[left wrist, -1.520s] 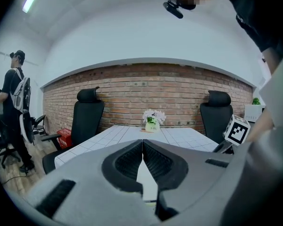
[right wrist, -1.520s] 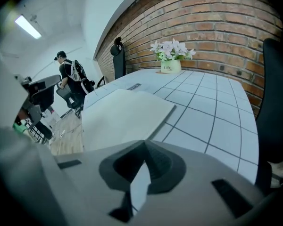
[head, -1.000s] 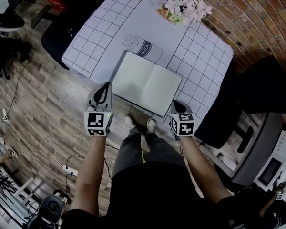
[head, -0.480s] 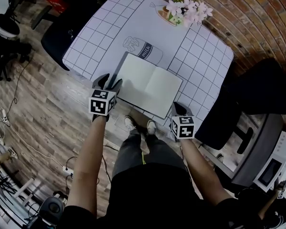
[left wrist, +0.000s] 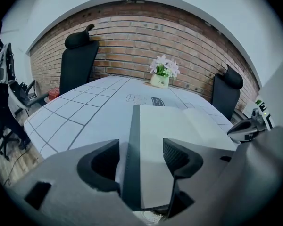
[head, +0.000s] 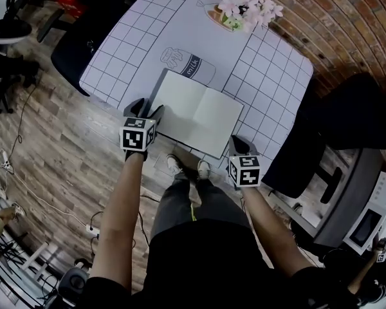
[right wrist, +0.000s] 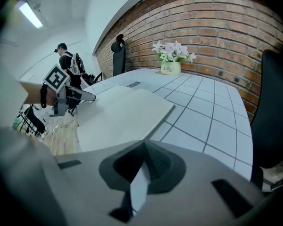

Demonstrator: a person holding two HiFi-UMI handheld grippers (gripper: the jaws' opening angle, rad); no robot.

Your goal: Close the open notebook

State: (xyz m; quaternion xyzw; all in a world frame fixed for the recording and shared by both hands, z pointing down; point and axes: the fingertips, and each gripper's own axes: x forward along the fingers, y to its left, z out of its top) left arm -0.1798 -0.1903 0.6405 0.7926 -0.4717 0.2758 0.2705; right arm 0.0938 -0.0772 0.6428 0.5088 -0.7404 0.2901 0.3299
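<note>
Seen from above, a white grid-lined table (head: 270,82) fills the upper middle of the frame. The open notebook (head: 199,111) lies flat near the table's lower edge, blank pages up, just below a printed milk bottle drawing (head: 186,62). A pot of pale flowers (head: 244,8) stands at the table's top edge. The left gripper (head: 147,108) sits at the notebook's left edge. Its jaws have just been opening and now stand wide apart, with the notebook's dark cover edge (left wrist: 131,145) between them but not pressed by either pad. The right gripper (head: 237,143) is at the notebook's lower right corner. Its jaws are closed together on a thin white sliver that looks like that corner of the notebook (right wrist: 118,112)
</note>
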